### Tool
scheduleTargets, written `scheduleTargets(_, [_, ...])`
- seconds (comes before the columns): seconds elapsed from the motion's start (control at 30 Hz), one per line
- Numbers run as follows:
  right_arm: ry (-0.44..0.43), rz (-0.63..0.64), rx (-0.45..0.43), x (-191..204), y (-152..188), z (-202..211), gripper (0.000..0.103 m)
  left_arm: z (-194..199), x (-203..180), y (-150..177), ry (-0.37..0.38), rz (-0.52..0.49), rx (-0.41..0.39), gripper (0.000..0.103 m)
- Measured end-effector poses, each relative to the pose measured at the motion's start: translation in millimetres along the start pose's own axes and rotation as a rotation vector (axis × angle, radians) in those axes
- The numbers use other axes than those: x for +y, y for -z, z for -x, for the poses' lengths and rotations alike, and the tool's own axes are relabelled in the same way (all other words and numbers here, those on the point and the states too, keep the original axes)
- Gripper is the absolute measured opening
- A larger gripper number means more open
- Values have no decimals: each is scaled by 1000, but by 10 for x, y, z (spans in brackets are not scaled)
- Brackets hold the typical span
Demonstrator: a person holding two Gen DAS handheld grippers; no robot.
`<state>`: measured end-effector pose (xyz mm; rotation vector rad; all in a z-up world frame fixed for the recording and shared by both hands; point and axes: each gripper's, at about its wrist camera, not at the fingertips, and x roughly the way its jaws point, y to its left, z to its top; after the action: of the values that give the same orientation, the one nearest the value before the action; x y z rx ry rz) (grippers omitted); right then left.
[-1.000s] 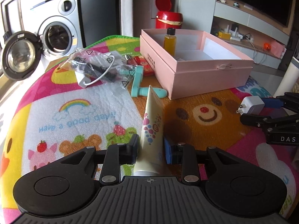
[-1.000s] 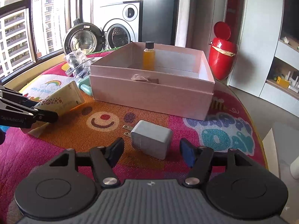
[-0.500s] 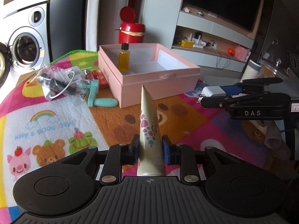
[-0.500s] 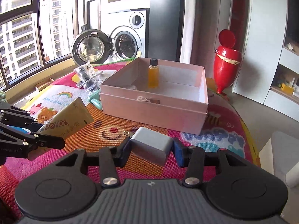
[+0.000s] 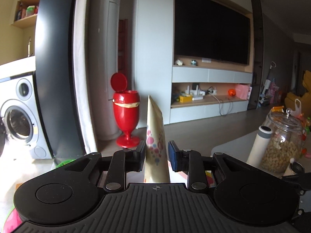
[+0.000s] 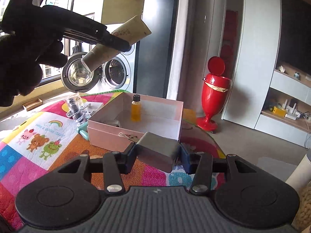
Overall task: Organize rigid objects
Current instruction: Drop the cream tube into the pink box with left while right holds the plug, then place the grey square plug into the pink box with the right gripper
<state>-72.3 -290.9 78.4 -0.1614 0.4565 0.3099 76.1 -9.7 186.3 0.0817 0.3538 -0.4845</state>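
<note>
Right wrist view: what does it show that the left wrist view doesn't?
Only the right wrist view shows the pink box on the mat, the bottle standing inside it, and the charger clamped in the right gripper. Only the left wrist view shows the TV and the glass jar. Both show the tube held in the left gripper and the red bin.

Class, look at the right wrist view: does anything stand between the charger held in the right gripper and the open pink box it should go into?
Nothing visible does. The right gripper holds the charger just short of the pink box, whose top is open. Inside, only the amber bottle stands near the back wall, leaving bare floor in front.
</note>
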Motion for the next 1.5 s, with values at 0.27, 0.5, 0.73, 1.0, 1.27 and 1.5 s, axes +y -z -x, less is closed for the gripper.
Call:
scheduleTargets(0.27, [14,-31,45,-100,133,-85,47,-5,165,423,-4,79,97,29])
scheduleTargets(0.5, [6,-33,48,-74,35,-103,47,201,372,1177,-54,235,314,29])
scheduleTargets(0.73, [4,-42,-137,-150,-867,-263,47,359,648,1553,-154,330,366,29])
scheduleTargets(1.0, [-97,-51,-11,128,-905,-731,68,471,955,1577,-240,366,252,29])
scheduleTargets(1.27, [-90,144,121,595,-195,-825,68,-179,1045,1480,-231,346,280,29])
scheduleTargets(1.5, [-112,129,101,584,-270,-734,68,-348,1030,1599,-176,324,357,25])
